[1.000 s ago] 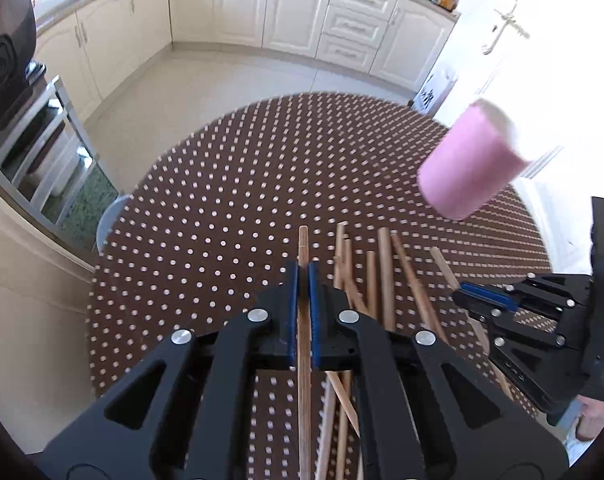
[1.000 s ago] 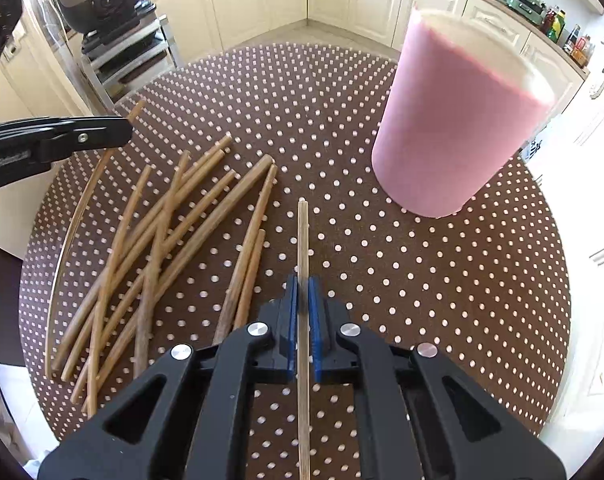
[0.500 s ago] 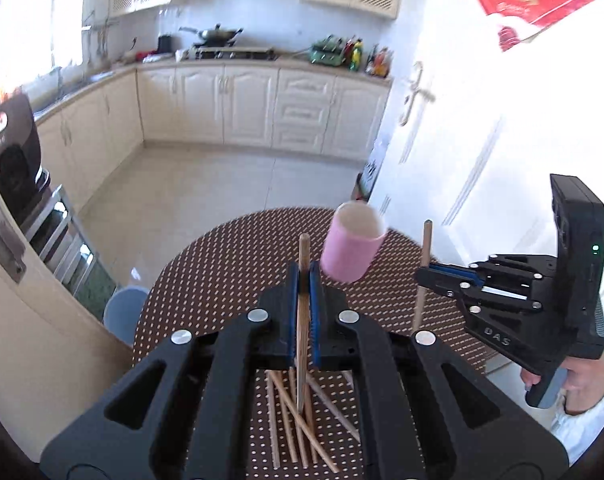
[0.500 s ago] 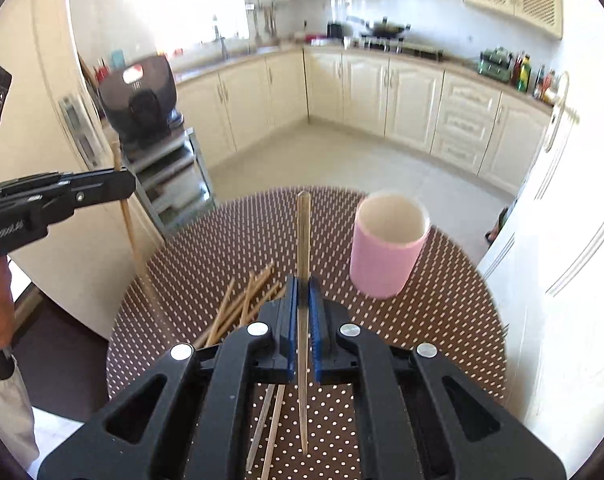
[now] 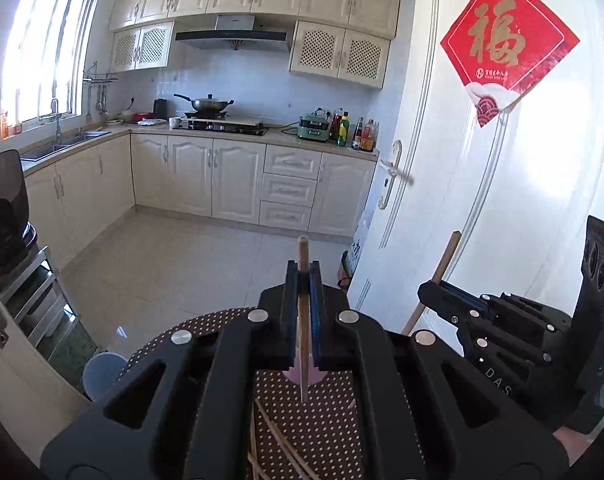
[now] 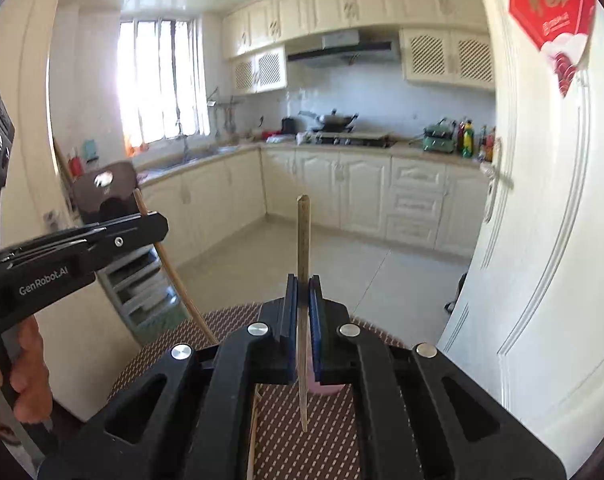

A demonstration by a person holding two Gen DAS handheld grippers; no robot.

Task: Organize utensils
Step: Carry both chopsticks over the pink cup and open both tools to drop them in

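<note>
Wooden and slim, the round brown chopstick [image 5: 303, 320] in my left gripper [image 5: 303, 280] stands nearly upright, its blunt end poking above the blue-lined black fingers [image 5: 290, 304] and its thin tip hanging free above the brown, white-dotted round tablecloth [image 5: 206, 322]. The jaws are pressed tight against the stick with no gap to spare. Below it, a few more loose wooden chopsticks [image 5: 278, 448] lie crossed on the cloth, and a sliver of the pink cylindrical cup [image 5: 292, 374] peeks out behind the fingers, mostly hidden.

Further right in the same view, my right gripper [image 5: 431, 296] is squeezed on a second pale wooden chopstick [image 5: 445, 258], tilted slightly, lifted well off the table. From its own camera, that stick [image 6: 303, 300] runs straight up between the closed blue pads [image 6: 315, 320], with the pink cup [image 6: 323, 388] directly beyond and below it.

The table's curved far edge [image 6: 230, 310] drops away to open tiled floor [image 6: 341, 256]; a white panelled door [image 6: 533, 240] stands close on the right side.
</note>
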